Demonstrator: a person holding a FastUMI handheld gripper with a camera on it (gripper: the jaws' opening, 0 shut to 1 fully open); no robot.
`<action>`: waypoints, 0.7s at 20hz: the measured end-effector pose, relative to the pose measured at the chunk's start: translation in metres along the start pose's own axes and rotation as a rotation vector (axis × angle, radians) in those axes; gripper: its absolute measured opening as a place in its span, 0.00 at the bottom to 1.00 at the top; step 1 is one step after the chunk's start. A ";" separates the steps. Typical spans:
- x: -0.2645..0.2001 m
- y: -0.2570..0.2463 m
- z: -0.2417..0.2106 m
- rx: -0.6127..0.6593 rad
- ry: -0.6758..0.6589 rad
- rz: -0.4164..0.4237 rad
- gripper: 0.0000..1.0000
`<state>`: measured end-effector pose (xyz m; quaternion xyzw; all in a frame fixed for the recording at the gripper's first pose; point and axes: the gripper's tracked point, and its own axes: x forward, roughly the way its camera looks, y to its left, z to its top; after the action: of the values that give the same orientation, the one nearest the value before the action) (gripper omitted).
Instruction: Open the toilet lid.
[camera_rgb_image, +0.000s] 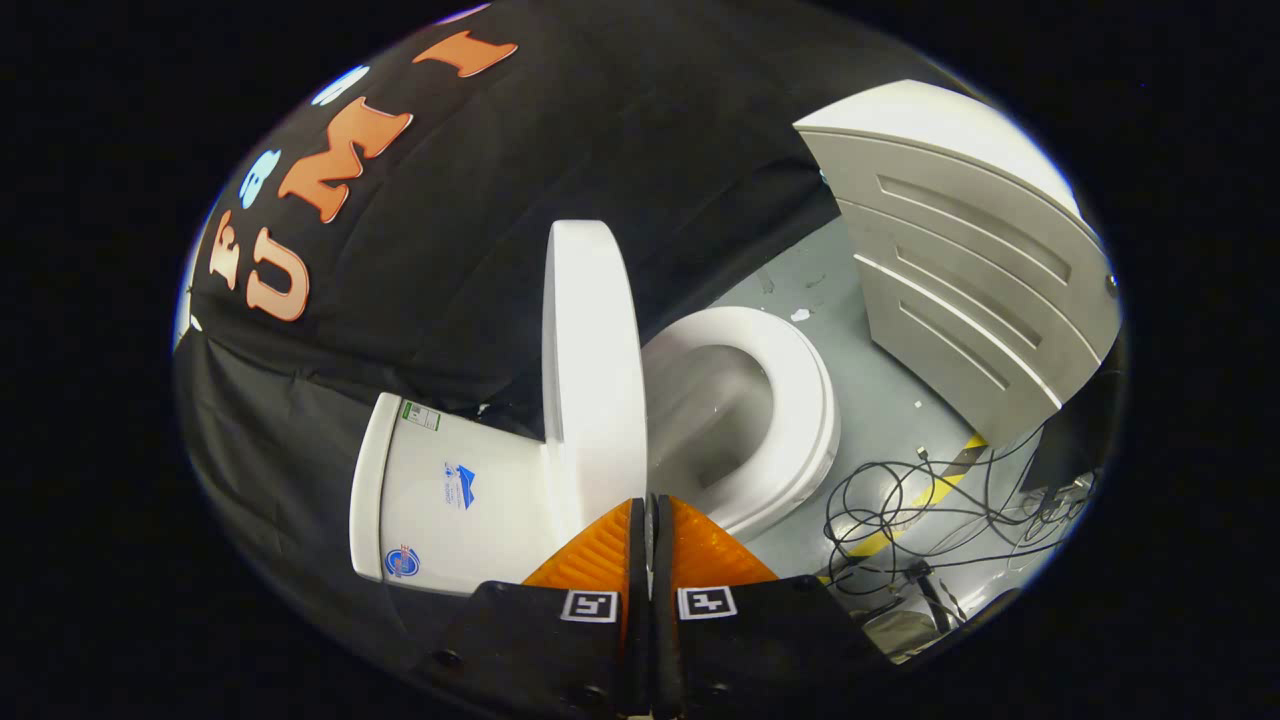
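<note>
The white toilet lid (592, 350) stands raised, upright beside the tank (450, 500), and the view is rolled sideways. The seat ring (800, 400) lies down around the open bowl (710, 420). My gripper (650, 500) is shut, its two fingers pressed together with nothing between them. The fingertips sit just short of the lid's lower edge near the hinge; I cannot tell whether they touch it.
A grey cabinet (960, 270) with ribbed panels stands beyond the seat. Black cables (920, 510) lie tangled on the grey floor (860, 400) over a yellow and black tape strip (930, 495). Black cloth (600, 130) hangs behind the tank.
</note>
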<state>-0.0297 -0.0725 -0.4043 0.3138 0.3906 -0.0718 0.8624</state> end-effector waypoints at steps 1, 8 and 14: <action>-0.002 0.006 -0.001 -0.018 -0.003 -0.006 0.08; -0.016 0.050 -0.007 -0.122 -0.023 -0.057 0.09; -0.027 0.094 -0.016 -0.221 -0.068 -0.086 0.08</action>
<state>-0.0239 0.0083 -0.3474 0.1973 0.3797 -0.0762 0.9006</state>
